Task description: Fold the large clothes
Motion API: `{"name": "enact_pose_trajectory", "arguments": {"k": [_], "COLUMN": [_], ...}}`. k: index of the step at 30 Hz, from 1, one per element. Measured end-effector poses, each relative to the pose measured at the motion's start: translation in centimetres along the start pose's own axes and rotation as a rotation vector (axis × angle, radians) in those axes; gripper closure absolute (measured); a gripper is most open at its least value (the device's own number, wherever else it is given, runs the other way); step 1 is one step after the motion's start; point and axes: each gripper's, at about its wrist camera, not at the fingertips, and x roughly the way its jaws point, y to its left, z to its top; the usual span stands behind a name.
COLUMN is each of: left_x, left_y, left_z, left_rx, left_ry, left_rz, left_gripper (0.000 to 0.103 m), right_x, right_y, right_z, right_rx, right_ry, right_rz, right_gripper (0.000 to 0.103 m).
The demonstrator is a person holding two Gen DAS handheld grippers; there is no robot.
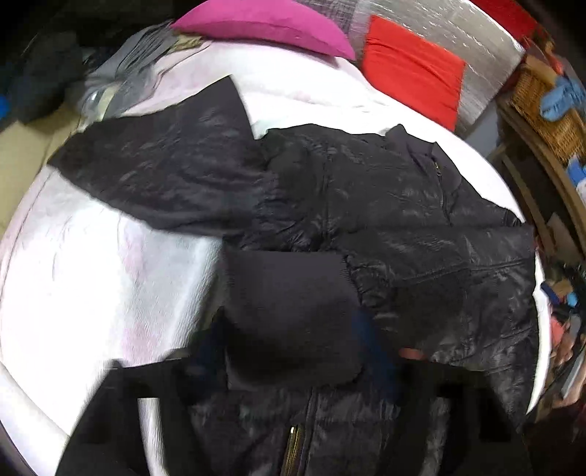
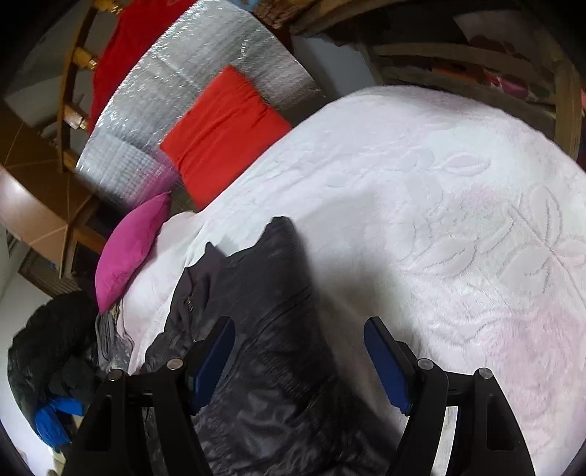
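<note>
A black puffer jacket (image 1: pixel 384 205) lies spread on the white blanket (image 1: pixel 80 278) of a bed. One sleeve reaches out to the upper left. The other sleeve is folded across the body and ends in a ribbed knit cuff (image 1: pixel 289 293). That cuff fills the gap of my left gripper (image 1: pixel 289 329); a blue pad (image 1: pixel 370 340) lies against its right side, and the rest is blurred and half hidden. In the right wrist view, my right gripper (image 2: pixel 298 322) stands open above the jacket (image 2: pixel 263 293) near its edge, with nothing between its pads.
A magenta pillow (image 1: pixel 263 25) and a red cushion (image 1: pixel 414 77) sit at the head of the bed against a silver foil mat (image 2: pixel 205 55). Wooden shelves with a wicker basket (image 1: pixel 549 106) stand beside the bed. A heap of dark clothes (image 2: pixel 51 348) lies off the far side.
</note>
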Motion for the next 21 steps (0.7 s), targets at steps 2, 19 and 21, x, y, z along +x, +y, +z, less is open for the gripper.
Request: {"name": "enact_pose_trajectory", "arguments": {"k": [2, 19, 21], "left_x": [0.4, -5.0, -5.1], "left_y": [-1.0, -11.0, -11.5], "left_z": [0.3, 9.7, 10.3], "left_rx": [0.041, 0.376, 0.395], "left_ry": [-0.006, -0.367, -0.412], "left_rz": [0.005, 0.220, 0.259], "left_gripper": [0.085, 0.099, 0.099], "right_x": [1.1, 3.6, 4.0], "right_y": [-0.4, 0.5, -0.2], "right_z": [0.4, 1.8, 2.1], "right_rx": [0.002, -0.099, -0.082], "right_ry": [0.022, -0.023, -0.030], "right_rz": [0.022, -0.113, -0.130], "right_gripper": [0.026, 0.081, 0.081]}}
